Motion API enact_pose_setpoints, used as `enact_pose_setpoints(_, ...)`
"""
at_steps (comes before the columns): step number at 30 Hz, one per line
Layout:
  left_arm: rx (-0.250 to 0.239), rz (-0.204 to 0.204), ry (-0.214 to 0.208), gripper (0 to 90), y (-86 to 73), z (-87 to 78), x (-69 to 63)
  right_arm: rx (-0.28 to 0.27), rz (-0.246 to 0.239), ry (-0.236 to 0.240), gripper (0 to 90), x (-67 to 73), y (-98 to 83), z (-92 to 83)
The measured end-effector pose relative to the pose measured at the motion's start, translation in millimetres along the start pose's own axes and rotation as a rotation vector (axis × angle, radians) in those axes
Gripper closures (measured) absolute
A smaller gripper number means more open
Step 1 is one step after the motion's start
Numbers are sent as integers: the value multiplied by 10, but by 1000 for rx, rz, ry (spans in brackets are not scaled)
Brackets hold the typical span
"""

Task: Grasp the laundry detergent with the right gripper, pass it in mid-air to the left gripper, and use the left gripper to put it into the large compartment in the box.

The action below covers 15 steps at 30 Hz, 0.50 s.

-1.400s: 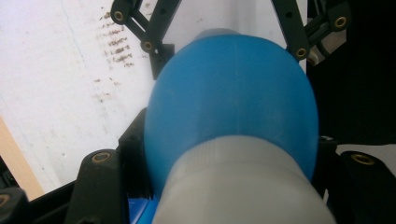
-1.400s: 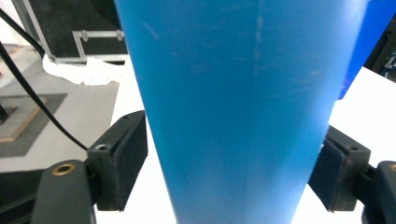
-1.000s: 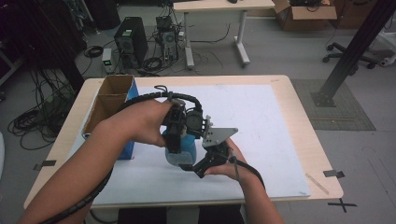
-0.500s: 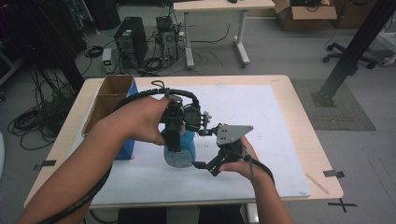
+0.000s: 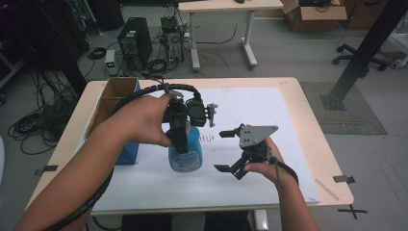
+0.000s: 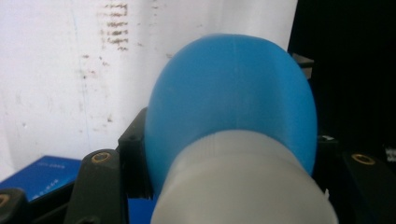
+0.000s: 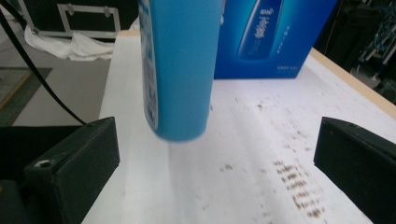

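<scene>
A blue plastic bottle point(image 5: 185, 155) with a white neck point(image 6: 243, 186) hangs over the white sheet, its base lifted off the paper. My left gripper point(image 5: 180, 132) is shut on the bottle's upper part, a jaw on either side of the blue body point(image 6: 233, 93). To the right of the bottle, my right gripper point(image 5: 223, 150) is open with nothing between its jaws. In the right gripper view the bottle point(image 7: 180, 70) stands ahead of that gripper point(image 7: 217, 158), beyond the jaw tips and apart from them.
A white sheet point(image 5: 260, 106) covers most of the wooden table. A blue carton point(image 5: 129, 154) point(image 7: 275, 32) stands at the left beside an open cardboard box point(image 5: 113, 98). Cables trail from both grippers. The sheet bears dark smudges point(image 7: 294, 177).
My right gripper has drawn away from the bottle's base to the right and a little up. The left gripper and the bottle have stayed where they were.
</scene>
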<state>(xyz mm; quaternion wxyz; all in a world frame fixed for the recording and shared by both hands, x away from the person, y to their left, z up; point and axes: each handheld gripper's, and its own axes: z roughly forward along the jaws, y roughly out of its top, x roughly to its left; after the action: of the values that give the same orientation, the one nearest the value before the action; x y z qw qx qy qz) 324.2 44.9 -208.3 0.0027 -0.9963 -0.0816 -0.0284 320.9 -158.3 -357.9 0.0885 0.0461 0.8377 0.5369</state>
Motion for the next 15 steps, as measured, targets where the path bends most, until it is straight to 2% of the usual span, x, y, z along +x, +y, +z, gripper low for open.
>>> enact_pose_setpoints(11,12,-226,36,380,-74,-164,120,152,37,-46,5,-174,-150,-382)
enact_pose_setpoints(15,15,-271,60,380,-104,-233,151,233,26,-51,9,-225,-161,-485)
